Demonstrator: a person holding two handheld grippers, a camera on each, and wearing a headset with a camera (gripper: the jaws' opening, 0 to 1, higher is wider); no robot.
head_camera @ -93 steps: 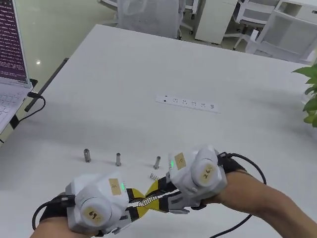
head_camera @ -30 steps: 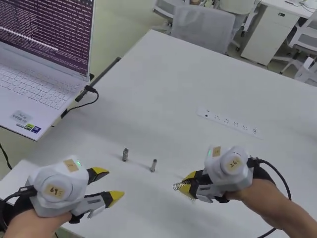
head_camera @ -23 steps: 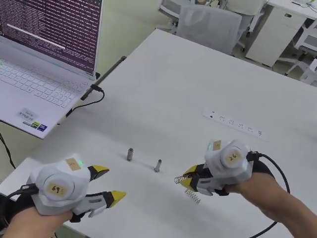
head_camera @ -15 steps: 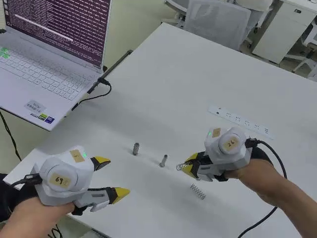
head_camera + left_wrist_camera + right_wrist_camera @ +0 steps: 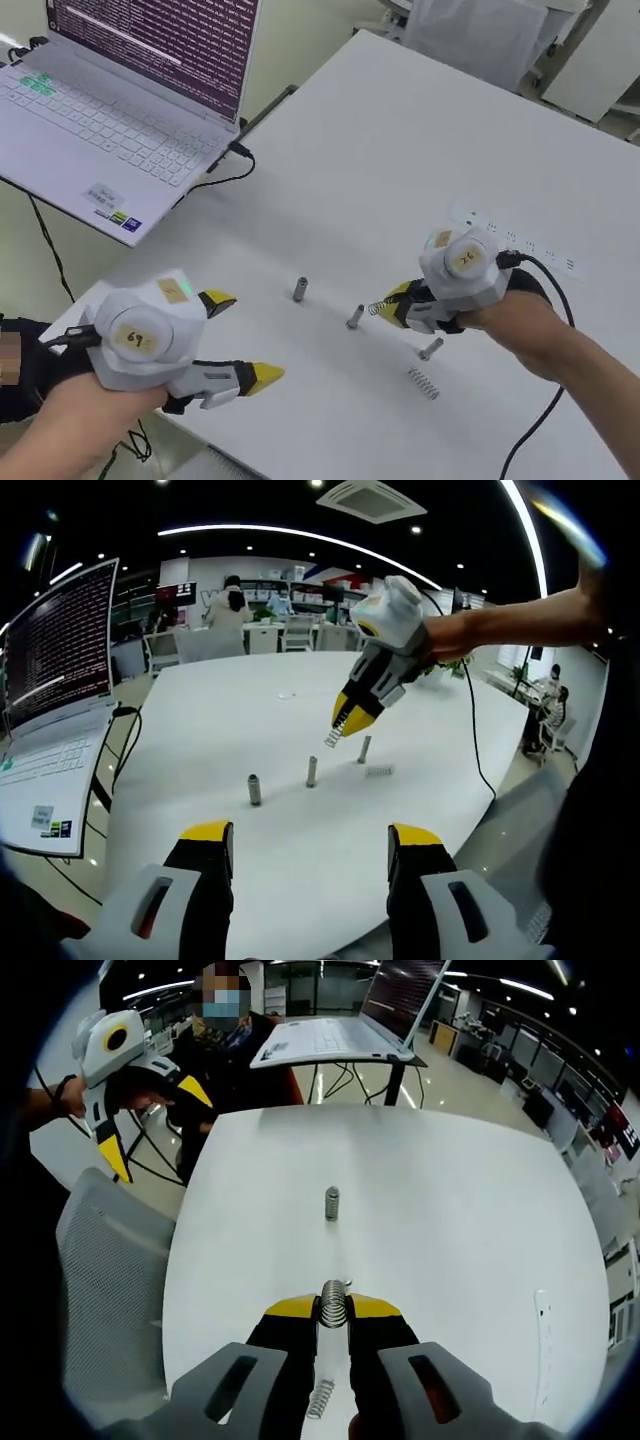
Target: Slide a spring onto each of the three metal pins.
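Observation:
Three metal pins stand in a row on the white table. The left pin (image 5: 300, 290) (image 5: 254, 790) (image 5: 331, 1203) wears a spring. The middle pin (image 5: 354, 317) (image 5: 311, 771) and the right pin (image 5: 430, 348) (image 5: 365, 748) are bare. My right gripper (image 5: 392, 303) (image 5: 345, 712) (image 5: 333, 1310) is shut on a spring (image 5: 378, 307) (image 5: 335, 732) (image 5: 333, 1303), held just right of and slightly above the middle pin. A loose spring (image 5: 423, 383) (image 5: 380, 771) (image 5: 320, 1398) lies near the right pin. My left gripper (image 5: 240, 338) (image 5: 310, 835) (image 5: 110, 1110) is open, holding nothing, at the table's near edge.
An open laptop (image 5: 130, 110) (image 5: 55, 690) (image 5: 340, 1020) sits at the far left with a cable (image 5: 215, 185) trailing onto the table. A white power strip (image 5: 525, 245) lies beyond the right gripper. A grey chair (image 5: 110, 1290) stands by the table edge.
The left gripper let go of the spring and drew back to the left, open. The right gripper carried the spring closer to the middle pin. The right pin has come out from behind it.

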